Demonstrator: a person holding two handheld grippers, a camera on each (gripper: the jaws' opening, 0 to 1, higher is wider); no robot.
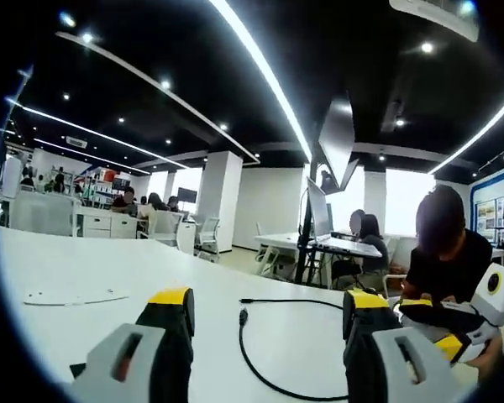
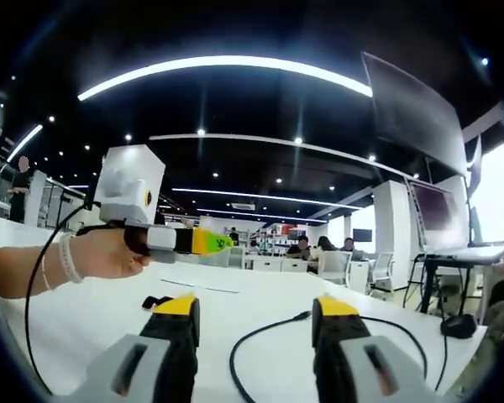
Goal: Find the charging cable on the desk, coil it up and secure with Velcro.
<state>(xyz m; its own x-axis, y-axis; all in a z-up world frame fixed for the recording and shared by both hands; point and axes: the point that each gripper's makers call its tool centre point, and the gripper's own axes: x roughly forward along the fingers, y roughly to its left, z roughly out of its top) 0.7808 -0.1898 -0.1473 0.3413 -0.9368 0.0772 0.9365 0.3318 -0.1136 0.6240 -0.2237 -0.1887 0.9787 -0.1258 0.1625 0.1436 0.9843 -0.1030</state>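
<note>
The white desk [image 1: 92,269] spreads under and ahead of both tongs, reaching far out toward the office behind. In the right gripper view the same desk top [image 2: 260,306] lies between and beyond the jaws.

In the left gripper view, a person in dark clothes [image 1: 448,252] sits just right of the right-hand jaw, bent forward. A monitor on a stand [image 1: 317,210] rises beyond the jaws, well past the cable. In the right gripper view a second monitor [image 2: 441,220] stands to the right, farther off than the jaw tips.

The left gripper [image 1: 269,306] holds its yellow-tipped jaws wide apart, released, with nothing between them. The right gripper [image 2: 254,312] is likewise spread and clasps nothing. The left gripper also shows in the right gripper view [image 2: 203,242], up and left of the jaws, held level by a hand [image 2: 109,253] with a white band at the wrist.

The charging cable [image 1: 256,369] lies loose on the desk between the left gripper's jaws, curving from its plug near the left jaw round toward the right jaw. In the right gripper view the charging cable [image 2: 260,334] runs across the gap between the jaws, untouched.

A small black object [image 2: 155,301], too small to make out, lies just beyond the left jaw tip. A thin pale strip [image 1: 76,297] lies flat left of the left gripper's jaws.
</note>
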